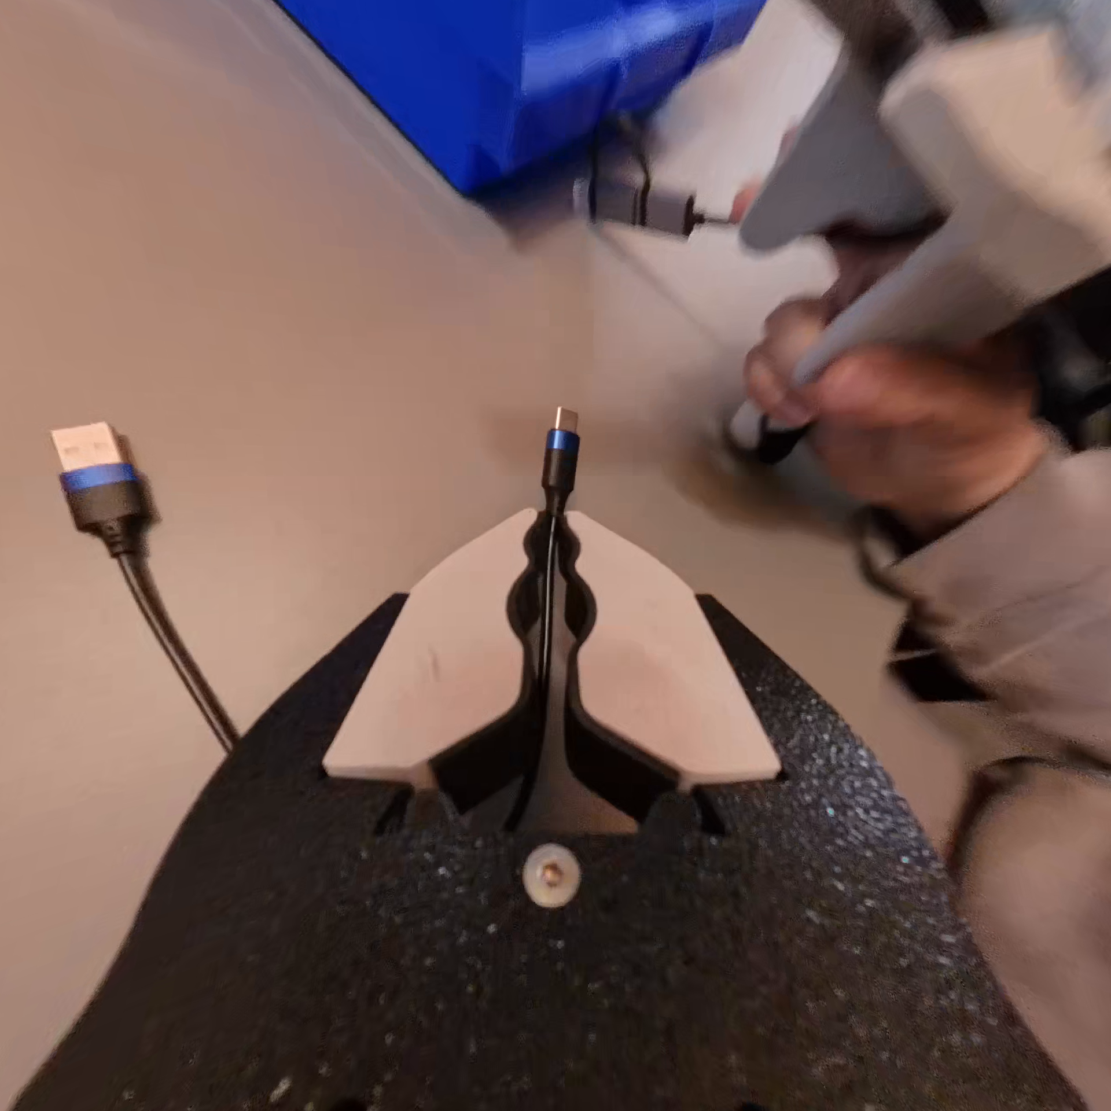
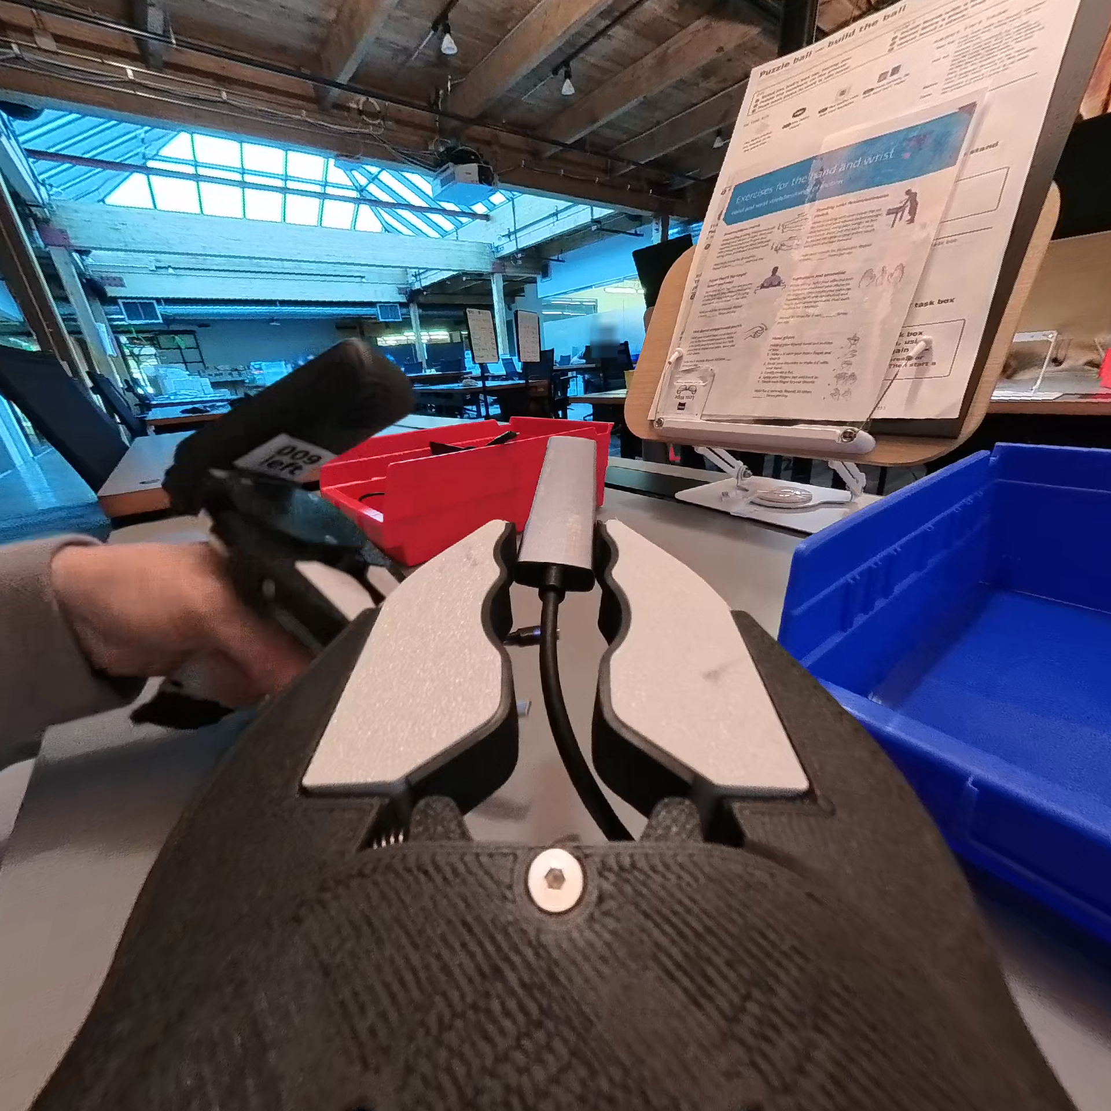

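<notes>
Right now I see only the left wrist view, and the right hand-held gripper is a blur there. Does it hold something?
Observer: Yes. The right hand-held gripper is shut on a grey hub, which points forward.
Operator: Where does the cable of the hub go?
Observer: The black cable runs back between the fingers, toward the camera.
Operator: Is anything beyond the hub?
Observer: A red bin stands on the table behind it.
</notes>
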Demonstrator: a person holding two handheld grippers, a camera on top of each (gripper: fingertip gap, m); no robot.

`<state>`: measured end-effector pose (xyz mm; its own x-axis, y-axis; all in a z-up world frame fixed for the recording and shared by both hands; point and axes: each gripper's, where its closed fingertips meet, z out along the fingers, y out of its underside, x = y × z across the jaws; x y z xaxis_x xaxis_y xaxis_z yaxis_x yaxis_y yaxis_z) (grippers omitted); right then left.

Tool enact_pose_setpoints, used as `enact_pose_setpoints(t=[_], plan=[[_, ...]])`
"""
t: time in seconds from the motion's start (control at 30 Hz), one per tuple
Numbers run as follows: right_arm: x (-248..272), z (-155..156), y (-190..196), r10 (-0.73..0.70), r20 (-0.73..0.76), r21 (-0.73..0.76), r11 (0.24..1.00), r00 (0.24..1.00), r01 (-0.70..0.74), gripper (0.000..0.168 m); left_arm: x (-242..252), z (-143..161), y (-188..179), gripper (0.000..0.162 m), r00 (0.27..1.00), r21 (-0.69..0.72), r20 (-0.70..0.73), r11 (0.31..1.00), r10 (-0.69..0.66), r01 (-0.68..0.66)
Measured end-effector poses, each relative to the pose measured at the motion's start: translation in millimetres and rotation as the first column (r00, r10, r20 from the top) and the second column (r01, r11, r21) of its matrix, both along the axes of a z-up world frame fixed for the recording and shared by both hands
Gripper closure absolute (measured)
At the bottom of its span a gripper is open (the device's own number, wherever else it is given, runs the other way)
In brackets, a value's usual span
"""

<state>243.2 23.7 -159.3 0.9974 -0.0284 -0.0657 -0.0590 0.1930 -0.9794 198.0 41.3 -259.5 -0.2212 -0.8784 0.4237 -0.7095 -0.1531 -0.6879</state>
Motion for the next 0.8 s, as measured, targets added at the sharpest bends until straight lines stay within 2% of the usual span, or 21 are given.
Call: enact_pose_setpoints(t=[0.03, 0.13, 0.27, 0.37, 0.8], plan=[[-0.9, 0.2, 0.0, 0.007, 0.002, 0.001, 1.0, 1.0, -0.007, 0.143, -0.6, 8.9, -0.8, 0.159, 1.0, -0.081, 0.0, 0.997, 0.016, -0.016], [-2.9, -0.6, 0.8, 0.025, 0.003, -0.006, 1.0, 1.0, -0.025, 0.143, -4.6, 33.4, -0.1, 0.159, 1.0, -0.181, 0.003, 0.983, 0.025, -0.024], [-4.5, -1.5, 2.0, 0.019, 0.02, -0.016, 1.0, 1.0, -0.018, 0.144, -11.3, 64.5, 0.4, 0.16, 1.0, -0.155, 0.025, 0.988, 0.013, -0.009], [-7.1, -3.3, 4.3, 0.009, 0.049, -0.036, 0.999, 0.999, -0.007, 0.144, -12.2, 75.9, -0.1, 0.159, 1.0, -0.139, 0.023, 0.99, 0.001, 0.002], [-22.1, -8.6, 10.3, 0.02, 0.166, -0.085, 0.996, 0.986, -0.005, 0.144, -12.0, 75.9, 10.4, 0.16, 1.0, -0.107, -0.012, 0.994, 0.009, -0.01]])
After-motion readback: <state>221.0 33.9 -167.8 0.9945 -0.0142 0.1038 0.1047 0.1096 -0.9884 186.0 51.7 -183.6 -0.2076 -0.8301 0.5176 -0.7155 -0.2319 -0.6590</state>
